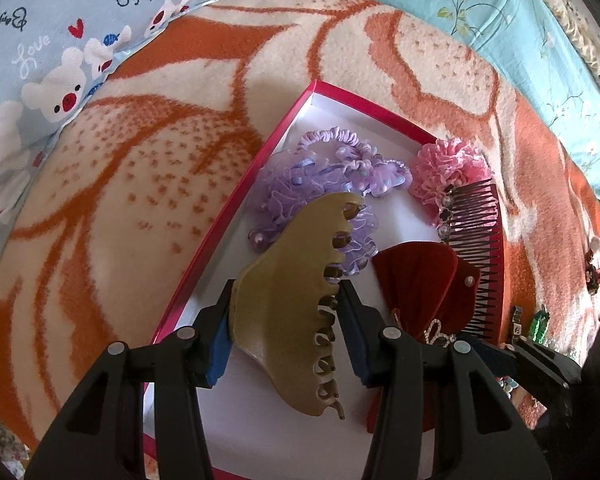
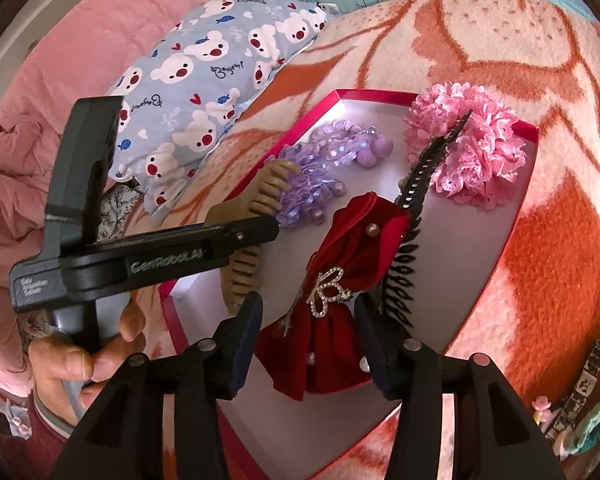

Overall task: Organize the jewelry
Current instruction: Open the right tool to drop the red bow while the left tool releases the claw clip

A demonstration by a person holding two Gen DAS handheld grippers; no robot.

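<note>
A shallow box with a red rim point(image 1: 236, 196) point(image 2: 528, 184) and white floor lies on the blanket. My left gripper point(image 1: 286, 312) is shut on a tan claw hair clip point(image 1: 288, 300), held over the box's left part; the clip also shows in the right wrist view point(image 2: 246, 268). My right gripper point(image 2: 310, 336) is open, its jaws either side of a red velvet bow point(image 2: 340, 280) with a rhinestone charm, lying in the box. Also in the box are purple ruffled scrunchies point(image 1: 320, 184) point(image 2: 324, 168), a pink flower piece point(image 1: 444, 168) point(image 2: 476, 144) and a dark hair comb point(image 1: 476, 248) point(image 2: 416, 200).
The box rests on an orange and cream blanket point(image 1: 140, 184). A blue bear-print pillow point(image 1: 52, 48) point(image 2: 204, 60) lies to the far left. Small loose hair pieces point(image 2: 580, 400) lie on the blanket at the right. A hand point(image 2: 72, 360) holds the left gripper.
</note>
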